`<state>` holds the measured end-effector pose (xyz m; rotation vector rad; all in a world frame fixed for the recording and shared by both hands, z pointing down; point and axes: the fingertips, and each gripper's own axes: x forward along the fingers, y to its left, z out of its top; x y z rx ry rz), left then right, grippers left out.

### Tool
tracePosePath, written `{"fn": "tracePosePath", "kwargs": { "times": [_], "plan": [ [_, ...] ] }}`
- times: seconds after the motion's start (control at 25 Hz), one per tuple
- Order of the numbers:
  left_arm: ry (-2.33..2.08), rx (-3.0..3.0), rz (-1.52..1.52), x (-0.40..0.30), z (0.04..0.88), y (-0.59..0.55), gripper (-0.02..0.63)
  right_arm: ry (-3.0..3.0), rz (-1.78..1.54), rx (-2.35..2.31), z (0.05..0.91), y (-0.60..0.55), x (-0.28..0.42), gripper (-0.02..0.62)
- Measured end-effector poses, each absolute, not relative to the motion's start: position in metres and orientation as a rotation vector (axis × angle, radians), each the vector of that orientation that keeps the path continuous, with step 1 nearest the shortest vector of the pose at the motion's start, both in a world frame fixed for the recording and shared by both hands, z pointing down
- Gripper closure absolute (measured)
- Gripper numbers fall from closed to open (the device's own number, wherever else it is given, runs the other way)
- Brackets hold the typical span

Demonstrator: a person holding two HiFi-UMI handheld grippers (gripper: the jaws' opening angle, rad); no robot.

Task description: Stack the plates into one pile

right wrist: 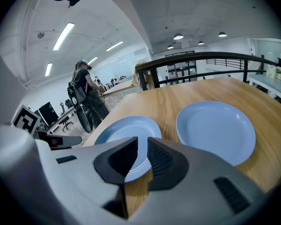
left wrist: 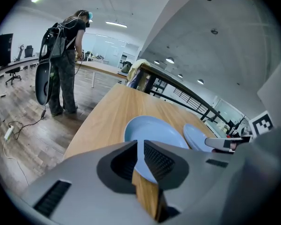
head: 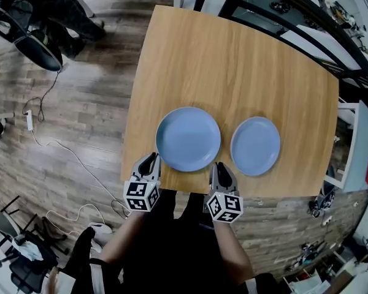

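Both forearms reach forward, angled down over the table's (head: 233, 60) near edge. The left gripper (head: 151, 158) and right gripper (head: 220, 166) flank the larger plate (head: 188, 139), jaws barely parted and seemingly empty. The smaller plate (head: 255, 146) lies just beside it, toward the right edge.

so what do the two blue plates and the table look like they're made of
Larger blue plate: probably glazed ceramic, possibly melamine. The signs are an even pale-blue colour, a smooth surface with a soft sheen, and a raised rim.
Smaller blue plate: same colour and sheen, so likely the same material.
Table: wood or wood-look laminate. Light grain lines run along the top and the finish is matte.
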<state>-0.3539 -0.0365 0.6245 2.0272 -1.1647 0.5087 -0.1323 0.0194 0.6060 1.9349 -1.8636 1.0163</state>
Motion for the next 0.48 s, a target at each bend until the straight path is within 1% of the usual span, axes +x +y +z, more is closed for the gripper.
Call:
{"fn": "tracePosePath", "kwargs": {
  "times": [0.04,0.12,0.48],
  "plan": [
    [-1.16,2.019,0.51,-0.354,0.629,-0.036,0.56,-1.855,1.025,1.931,0.61,0.02,-0.132,0.515],
    [-1.155,2.006,0.514,-0.353,0.637,-0.036,0.512,-1.84,1.038,1.927,0.619,0.021,-0.132,0.512],
    [-1.158,1.945,0.537,-0.359,0.669,-0.04,0.463,-1.749,1.121,1.928,0.654,0.022,-0.128,0.496]
  ]
}}
